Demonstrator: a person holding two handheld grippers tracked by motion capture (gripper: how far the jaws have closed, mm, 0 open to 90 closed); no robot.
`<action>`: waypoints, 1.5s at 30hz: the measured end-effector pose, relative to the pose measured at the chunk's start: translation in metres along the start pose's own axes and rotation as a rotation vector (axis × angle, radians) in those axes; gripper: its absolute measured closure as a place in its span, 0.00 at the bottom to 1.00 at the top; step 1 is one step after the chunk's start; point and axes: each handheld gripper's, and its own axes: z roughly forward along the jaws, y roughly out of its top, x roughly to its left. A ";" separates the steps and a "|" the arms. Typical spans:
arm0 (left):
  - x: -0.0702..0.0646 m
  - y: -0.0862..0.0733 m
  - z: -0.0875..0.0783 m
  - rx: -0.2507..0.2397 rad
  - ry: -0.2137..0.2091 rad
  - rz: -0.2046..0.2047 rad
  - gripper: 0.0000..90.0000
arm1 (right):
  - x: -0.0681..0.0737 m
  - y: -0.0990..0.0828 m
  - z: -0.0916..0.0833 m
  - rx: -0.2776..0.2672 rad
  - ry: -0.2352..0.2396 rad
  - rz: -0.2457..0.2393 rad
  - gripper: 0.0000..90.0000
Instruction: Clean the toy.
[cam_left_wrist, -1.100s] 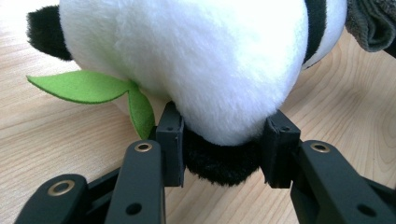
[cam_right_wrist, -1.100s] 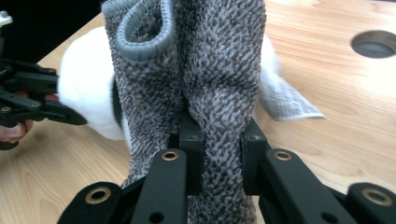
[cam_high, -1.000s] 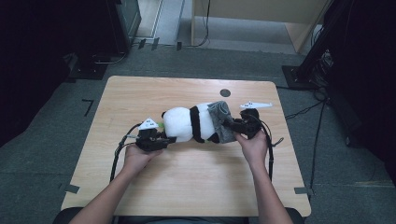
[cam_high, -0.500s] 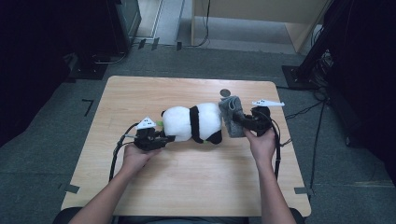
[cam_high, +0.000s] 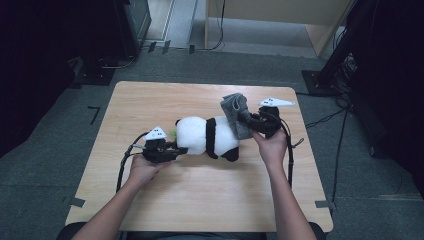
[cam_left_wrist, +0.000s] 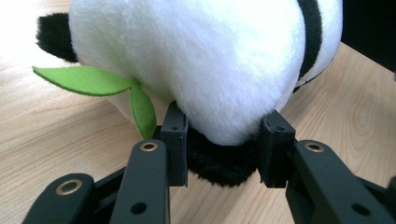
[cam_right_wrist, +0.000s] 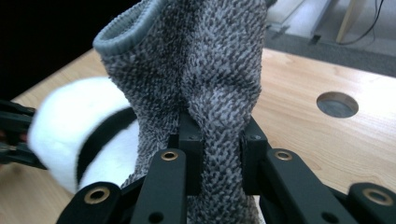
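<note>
A black-and-white panda plush (cam_high: 207, 136) lies on its side in the middle of the wooden table (cam_high: 150, 100). My left gripper (cam_high: 175, 151) is shut on its left end: the jaws pinch white and black fur (cam_left_wrist: 205, 60), and a green felt leaf (cam_left_wrist: 93, 81) sticks out beside them. At the plush's right end my right gripper (cam_high: 245, 119) is shut on a grey terry cloth (cam_high: 235, 107). The cloth (cam_right_wrist: 205, 60) stands up between the jaws, its hemmed edge on top, and its lower part lies against the plush (cam_right_wrist: 70, 126).
A round hole (cam_right_wrist: 337, 103) in the tabletop lies behind the cloth. A cable trails from each gripper along the person's forearms. Dark stands and cables sit on the floor around the table.
The right gripper has risen with the grey cloth, which now stands higher off the plush's right end. The left gripper and the plush have stayed put.
</note>
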 end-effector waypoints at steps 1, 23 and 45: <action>0.000 -0.001 0.000 0.000 0.002 0.002 0.68 | 0.000 0.000 0.004 0.013 -0.001 -0.011 0.86; 0.016 -0.005 -0.013 0.032 -0.009 0.083 0.44 | 0.000 0.004 0.035 0.167 -0.007 -0.078 0.87; 0.030 0.012 -0.011 -0.034 -0.079 0.181 0.23 | -0.010 0.016 0.059 0.244 -0.001 -0.054 0.88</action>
